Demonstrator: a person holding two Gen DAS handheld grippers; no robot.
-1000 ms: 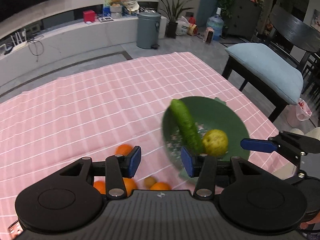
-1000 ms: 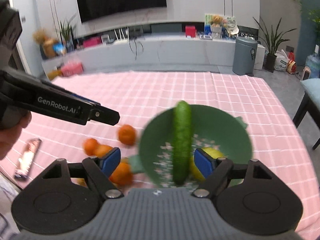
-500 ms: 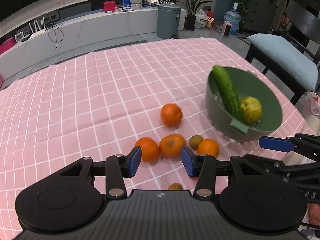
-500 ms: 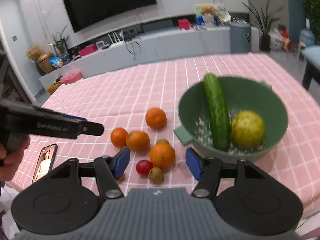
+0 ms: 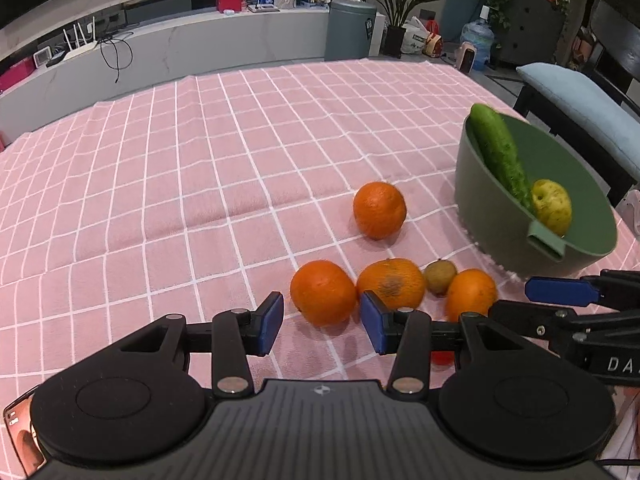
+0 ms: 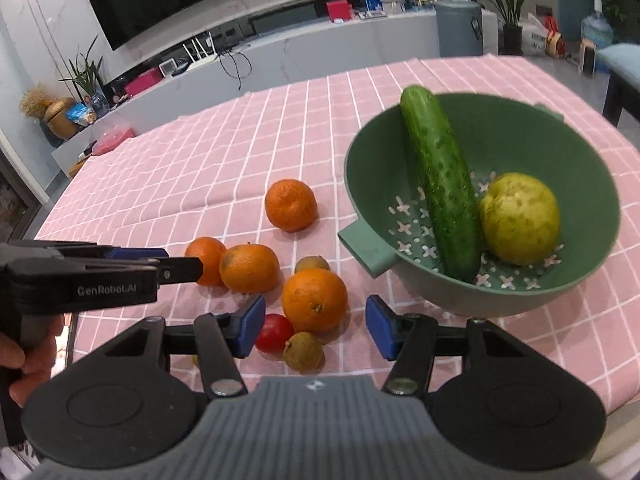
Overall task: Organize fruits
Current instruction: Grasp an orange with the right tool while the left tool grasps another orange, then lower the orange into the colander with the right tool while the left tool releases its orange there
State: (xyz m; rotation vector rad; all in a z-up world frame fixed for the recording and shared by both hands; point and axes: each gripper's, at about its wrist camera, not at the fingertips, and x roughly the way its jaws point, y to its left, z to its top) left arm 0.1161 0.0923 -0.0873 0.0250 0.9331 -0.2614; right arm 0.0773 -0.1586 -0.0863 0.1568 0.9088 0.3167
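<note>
Approaching loose fruit | left gripper (image 5: 322, 322) and right gripper (image 6: 316, 330): jaws parted, empty | oranges (image 6: 314, 300) on cloth just left of green colander (image 6: 592, 280) | step: choosing a fruit | next: likely straddle one orange, close, lift.

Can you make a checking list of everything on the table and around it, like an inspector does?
Surface: pink checked tablecloth, wrinkled near the middle.
Job's things: four oranges loose on the cloth with a red tomato and small brown fruits; green colander holds a cucumber and a yellow-green fruit.
Clutter: a phone at the table's near edge.
Grippers: left hand-held gripper open, empty, near an orange; right hand-held gripper open, empty, an orange just ahead.
Cables: black cable hanging over the TV bench.
Surroundings: television, grey bin, potted plants, cushioned chair.
</note>
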